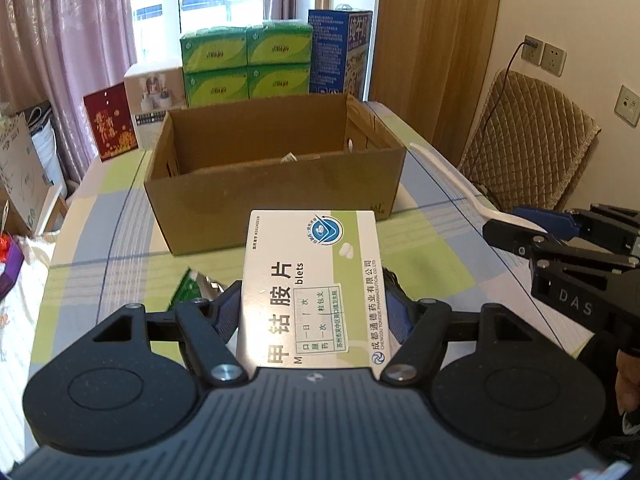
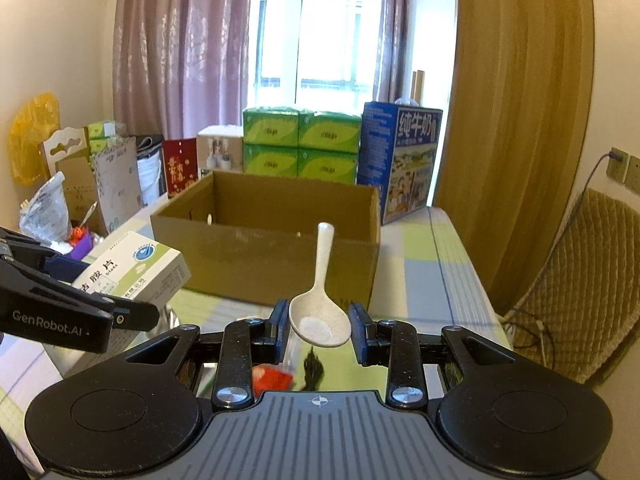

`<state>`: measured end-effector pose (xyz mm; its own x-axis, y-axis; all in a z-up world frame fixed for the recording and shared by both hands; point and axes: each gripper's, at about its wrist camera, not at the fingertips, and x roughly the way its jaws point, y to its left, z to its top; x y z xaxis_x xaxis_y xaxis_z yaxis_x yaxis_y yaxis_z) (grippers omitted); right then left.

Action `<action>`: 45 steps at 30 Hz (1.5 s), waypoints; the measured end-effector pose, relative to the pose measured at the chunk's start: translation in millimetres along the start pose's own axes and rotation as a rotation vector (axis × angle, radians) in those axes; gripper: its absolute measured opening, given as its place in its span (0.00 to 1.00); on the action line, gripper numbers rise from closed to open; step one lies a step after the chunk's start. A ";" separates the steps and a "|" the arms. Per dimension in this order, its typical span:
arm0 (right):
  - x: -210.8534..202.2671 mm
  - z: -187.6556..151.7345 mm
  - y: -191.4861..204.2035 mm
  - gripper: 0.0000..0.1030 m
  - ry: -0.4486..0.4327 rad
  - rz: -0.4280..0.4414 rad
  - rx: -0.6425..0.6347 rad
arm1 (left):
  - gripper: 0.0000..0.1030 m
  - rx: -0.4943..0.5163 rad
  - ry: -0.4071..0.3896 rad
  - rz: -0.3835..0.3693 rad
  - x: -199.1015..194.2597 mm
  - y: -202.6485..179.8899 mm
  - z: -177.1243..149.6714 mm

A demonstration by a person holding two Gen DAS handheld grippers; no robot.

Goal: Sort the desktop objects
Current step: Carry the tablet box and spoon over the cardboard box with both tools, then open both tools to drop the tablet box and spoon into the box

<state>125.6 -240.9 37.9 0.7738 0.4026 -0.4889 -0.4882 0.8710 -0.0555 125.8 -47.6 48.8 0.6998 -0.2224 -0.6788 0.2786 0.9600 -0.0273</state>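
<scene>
Low in the left wrist view, the left gripper (image 1: 312, 312) was clamped on the medicine box (image 1: 310, 292), blue pads pressing its two long sides, the box's long axis running straight up the frame away from the camera. Over in the right wrist view, the right gripper (image 2: 319, 330) had the white spoon (image 2: 320, 320) by its bowl, a pad at each side and seemingly pinching it, with the handle pointing up the middle of the frame. And there was the relation that mattered: both held things aimed directly at the open cardboard box (image 1: 276, 184), which sat dead ahead at mid-frame on the checked tablecloth (image 1: 100, 248), its near wall square-on to both grippers. By my read the medicine box was the nearer of the two, its far edge overlapping that near wall in the frame, so a forward carry over the rim looked the likely call. Farther back, at upper centre, stood green tissue packs (image 1: 246, 66) and a blue milk carton (image 1: 340, 52).
</scene>
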 end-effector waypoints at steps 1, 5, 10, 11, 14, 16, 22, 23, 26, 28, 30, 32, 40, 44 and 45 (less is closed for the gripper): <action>3.0 5.2 -0.9 0.28 -0.006 0.003 -0.001 | 0.65 0.004 -0.003 0.001 0.8 0.8 3.6; 18.8 31.0 -7.0 0.28 -0.029 0.016 0.005 | 0.65 0.025 -0.026 0.013 4.7 7.3 25.5; 45.9 62.8 -13.4 0.28 -0.042 0.034 0.015 | 0.65 0.049 -0.055 0.024 15.1 20.0 60.0; 52.4 69.8 -13.9 0.28 -0.046 0.038 0.010 | 0.65 0.053 -0.057 0.026 19.4 23.1 68.3; 72.5 87.0 -15.9 0.28 -0.051 0.050 0.000 | 0.65 0.056 -0.057 0.028 33.0 33.9 89.1; 86.1 96.1 -17.6 0.28 -0.052 0.056 -0.009 | 0.65 0.056 -0.052 0.033 44.6 42.1 102.5; 135.4 116.1 -20.7 0.28 -0.031 0.061 -0.023 | 0.65 0.060 -0.022 0.053 85.7 64.8 136.7; 144.0 118.8 -21.7 0.28 -0.024 0.063 -0.018 | 0.65 0.059 -0.018 0.056 91.3 66.9 139.9; 165.9 124.1 -25.2 0.28 -0.002 0.068 -0.012 | 0.65 0.042 -0.005 0.056 110.3 74.8 149.4; 177.5 125.2 -26.7 0.28 0.007 0.066 -0.018 | 0.65 0.041 0.002 0.057 121.3 77.8 153.5; 189.7 125.8 -28.8 0.28 0.020 0.064 -0.019 | 0.65 0.032 0.015 0.053 133.4 81.0 156.6; 199.0 124.5 -30.1 0.28 0.033 0.063 -0.018 | 0.65 0.022 0.025 0.046 143.8 83.8 158.3; 230.3 112.8 -36.7 0.28 0.094 0.050 -0.003 | 0.65 -0.018 0.056 0.026 176.7 92.7 158.2; 239.5 107.6 -36.3 0.28 0.109 0.044 -0.001 | 0.65 -0.038 0.062 0.018 189.5 93.9 157.8; 241.4 106.9 -36.2 0.28 0.111 0.044 0.001 | 0.65 -0.044 0.062 0.017 192.1 94.1 158.0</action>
<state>373.2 -145.1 14.9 0.7021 0.4068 -0.5844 -0.5205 0.8533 -0.0313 390.3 -26.8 31.8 0.6615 -0.1963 -0.7238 0.2366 0.9705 -0.0470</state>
